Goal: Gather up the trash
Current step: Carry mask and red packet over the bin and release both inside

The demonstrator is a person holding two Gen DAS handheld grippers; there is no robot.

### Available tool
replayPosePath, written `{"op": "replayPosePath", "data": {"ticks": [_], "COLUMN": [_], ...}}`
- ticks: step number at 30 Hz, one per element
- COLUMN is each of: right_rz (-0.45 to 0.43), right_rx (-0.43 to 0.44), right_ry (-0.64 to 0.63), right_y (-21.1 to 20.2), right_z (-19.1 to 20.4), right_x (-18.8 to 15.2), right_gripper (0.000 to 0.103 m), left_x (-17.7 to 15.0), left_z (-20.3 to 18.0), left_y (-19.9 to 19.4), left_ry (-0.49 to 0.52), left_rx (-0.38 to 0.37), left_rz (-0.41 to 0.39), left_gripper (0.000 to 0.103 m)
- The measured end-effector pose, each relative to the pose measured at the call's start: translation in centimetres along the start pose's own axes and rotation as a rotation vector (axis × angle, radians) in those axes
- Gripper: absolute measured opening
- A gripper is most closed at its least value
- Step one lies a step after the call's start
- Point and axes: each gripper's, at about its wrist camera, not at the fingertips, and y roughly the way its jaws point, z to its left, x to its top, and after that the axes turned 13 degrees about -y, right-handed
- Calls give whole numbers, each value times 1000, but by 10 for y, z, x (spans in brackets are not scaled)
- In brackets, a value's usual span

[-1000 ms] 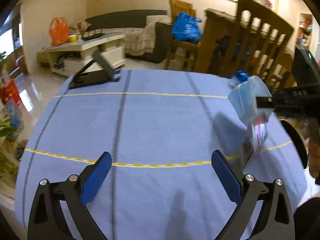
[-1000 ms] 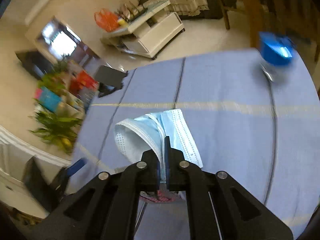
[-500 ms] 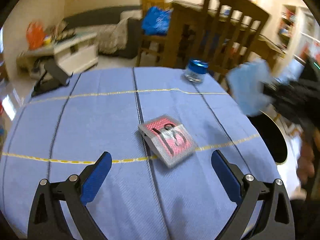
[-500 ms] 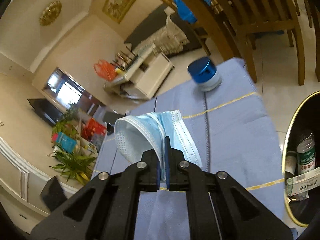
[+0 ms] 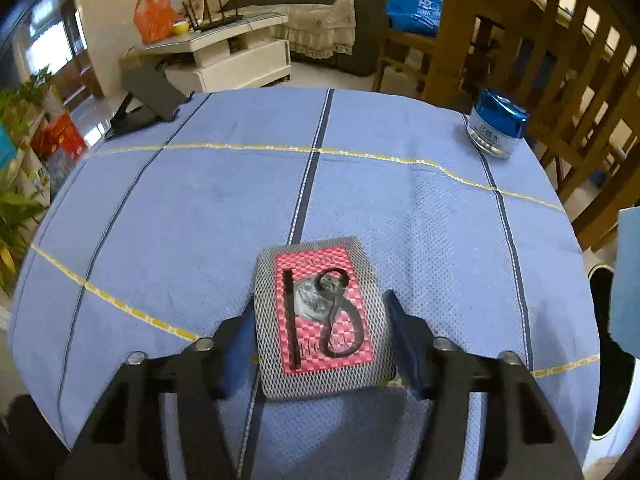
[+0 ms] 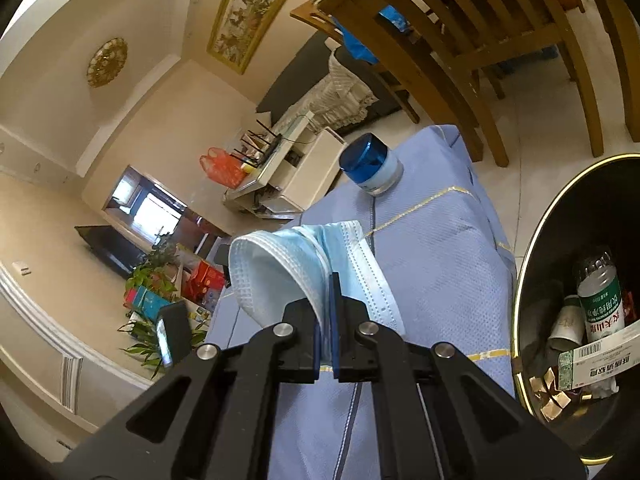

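A flat packet (image 5: 316, 264), red check with a silver mesh border, lies on the blue tablecloth (image 5: 200, 208). My left gripper (image 5: 320, 308) straddles it from the near side. Its jaws are closing, and the blue pads stand right at the packet's two side edges. I see no clear squeeze on the packet. My right gripper (image 6: 329, 292) is shut on a light blue face mask (image 6: 280, 264), held up near the table's right edge. That mask (image 5: 628, 280) shows at the right border of the left wrist view. A black bin with a gold rim (image 6: 520, 280) stands beside the table.
A blue-lidded jar (image 5: 496, 128) stands at the far right of the table. A black stand (image 5: 148, 96) sits at the far left edge. Wooden chairs (image 5: 560, 60) crowd the right side. The bin holds a bottle (image 6: 600, 300), a box and wrappers.
My left gripper has moved in over the packet and its jaws have narrowed from wide apart to the packet's edges. The right gripper has carried the mask rightward toward the bin.
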Motion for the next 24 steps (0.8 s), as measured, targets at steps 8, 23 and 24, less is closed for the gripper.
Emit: {"op": "replayPosePath", "data": {"ticks": [8,23,24], "right_rz": [-34,-80,-84], "right_rx": [-15,-547,-572], "right_ry": [17,-91,-78], "right_y": [-16,-94,-101], "right_z": [-8,-22,-26], "right_x": [-1,2,1], "right_gripper": [4,4,4], "left_x": [0,-50,-53], "left_z": [39,-74,-81], "left_y": [-37,-102,-103], "left_ry": [1,387,400], "left_rx": [-189,-352,-362], "left_rz": [-28,-132,-130], "left_gripper": [56,57,57]}}
